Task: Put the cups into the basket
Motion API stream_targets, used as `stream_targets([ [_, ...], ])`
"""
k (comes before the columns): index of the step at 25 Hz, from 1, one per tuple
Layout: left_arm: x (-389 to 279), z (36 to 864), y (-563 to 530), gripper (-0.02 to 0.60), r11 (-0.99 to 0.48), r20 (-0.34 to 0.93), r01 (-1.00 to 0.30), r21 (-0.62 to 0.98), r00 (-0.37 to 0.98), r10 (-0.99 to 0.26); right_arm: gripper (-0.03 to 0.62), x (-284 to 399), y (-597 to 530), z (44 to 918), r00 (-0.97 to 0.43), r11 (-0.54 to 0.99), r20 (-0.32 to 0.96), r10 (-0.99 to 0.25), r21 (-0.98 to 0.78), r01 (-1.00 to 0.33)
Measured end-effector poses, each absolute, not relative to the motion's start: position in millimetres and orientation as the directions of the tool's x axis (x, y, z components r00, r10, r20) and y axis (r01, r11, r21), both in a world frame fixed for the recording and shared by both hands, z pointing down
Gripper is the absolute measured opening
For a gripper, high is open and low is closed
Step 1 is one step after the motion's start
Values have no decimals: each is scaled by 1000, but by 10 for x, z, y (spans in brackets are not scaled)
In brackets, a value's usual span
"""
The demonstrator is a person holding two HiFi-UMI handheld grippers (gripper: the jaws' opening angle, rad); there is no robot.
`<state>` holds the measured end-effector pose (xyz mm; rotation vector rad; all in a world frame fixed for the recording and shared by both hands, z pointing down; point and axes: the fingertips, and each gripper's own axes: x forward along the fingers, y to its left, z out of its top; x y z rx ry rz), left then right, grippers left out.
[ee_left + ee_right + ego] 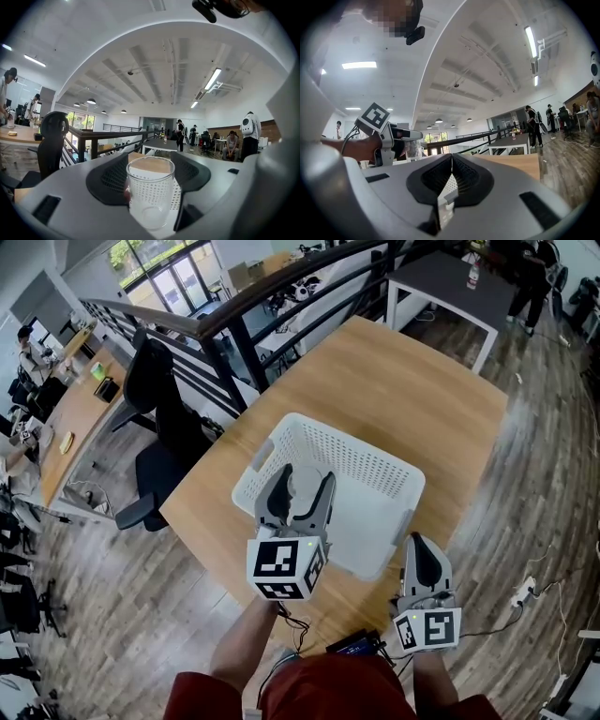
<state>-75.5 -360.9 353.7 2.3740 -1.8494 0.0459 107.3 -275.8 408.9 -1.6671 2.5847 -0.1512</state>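
Looking steeply down on plank floor (pixel 534 456) with a light wooden table (pixel 403 371) filling mid-frame. Seeing black railing (pixel 234 320) along the table's far-left side and black office chairs (pixel 150 376) beyond it. Also picking up a dark table (pixel 450 282) past the far end, with people standing near it in both gripper views.

Next down in size: white perforated basket (pixel 375 470). Sitting on the wooden table toward its near edge, open side up.

Then left gripper (pixel 305 474). Raised over the basket's near-left part, pointing away roughly level, with marker cube (pixel 286 568) facing the head camera. Gripping with jaws spread wide, clamped on the cup with pads against both its sides.

Then right gripper (pixel 419 542). Sitting lower and off to the right, just beside the basket's near-right corner at the table's near edge. Closed all the way, tips touching, holding nothing. Showing only a strip of the basket's perforated wall through the gap below the tips in the right gripper view.

Smallest: clear cup (pixel 150 194). Upright, mouth up, empty, held around mid-body in the left jaws. Hanging over the basket's near-left part, not set down. Showing basket mesh through its wall in the left gripper view. Also visible at left in the right gripper view, between the left jaws.
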Motion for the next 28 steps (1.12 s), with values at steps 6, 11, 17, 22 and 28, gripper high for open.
stream_targets([
  [6,-696,3696,-3779,288,-257,153,-962,93,268,-951,11,1090,-2757,4121,-404,400,13,-915,-115,-909],
  [11,-637,3800,-3923,288,-280,190,-953,114,297,-936,11,1100,-2763,4138,-397,393,17,-918,-112,-913],
  [17,-547,3857,-4080,288,-299,207,-949,101,314,-927,11,1118,-2771,4187,-398,392,31,-917,-114,-913],
  [22,-506,4015,-4229,288,-308,247,-947,93,321,-914,11,1107,-2773,4209,-396,391,35,-917,-110,-914],
  [28,-453,4213,-4326,288,-315,311,-942,116,336,-889,11,1161,-2790,4231,-393,386,44,-919,-119,-915],
])
